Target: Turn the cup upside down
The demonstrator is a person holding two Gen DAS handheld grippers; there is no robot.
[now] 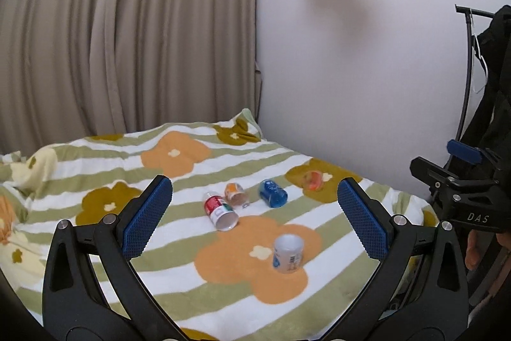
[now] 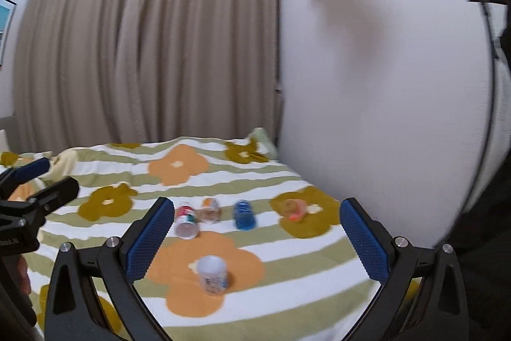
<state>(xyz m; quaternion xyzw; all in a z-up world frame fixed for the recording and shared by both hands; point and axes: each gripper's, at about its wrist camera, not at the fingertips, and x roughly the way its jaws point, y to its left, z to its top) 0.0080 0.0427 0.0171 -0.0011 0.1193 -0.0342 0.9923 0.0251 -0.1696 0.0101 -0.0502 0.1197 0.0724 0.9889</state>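
Left gripper (image 1: 255,219): black two-finger claw with blue textured pads (image 1: 148,218), jaws spread wide, nothing between them; held above the bed.
Right gripper (image 2: 255,237): same build, blue pads (image 2: 150,237), jaws spread wide, nothing gripped; the right wrist view is motion-blurred.
Task cup: small white plastic cup with a blue printed label (image 1: 288,253), standing on its rim with the closed base up, on an orange flower of the blanket. In the left wrist view it sits ahead of the left claw, between the finger lines and nearer the right-hand finger. In the right wrist view (image 2: 212,274) it sits ahead of the right claw, nearer the left-hand finger. Neither claw touches it.
Red-and-white cup (image 1: 220,211): lying on its side, open mouth toward the claw, beyond the task cup and to its left.
Orange-printed clear cup (image 1: 235,194): on its side, just beside the red-and-white cup, farther from the claw.
Blue translucent cup (image 1: 272,193): on its side, beyond the task cup, apart from the others.
Orange-tinted clear cup (image 1: 312,180): farthest right, on an olive flower; orientation cannot be told.
Support surface: blanket with green and white stripes and large flowers (image 1: 191,270).
Background: beige pleated curtain (image 1: 127,37) and white wall (image 1: 367,69) beyond the bed.
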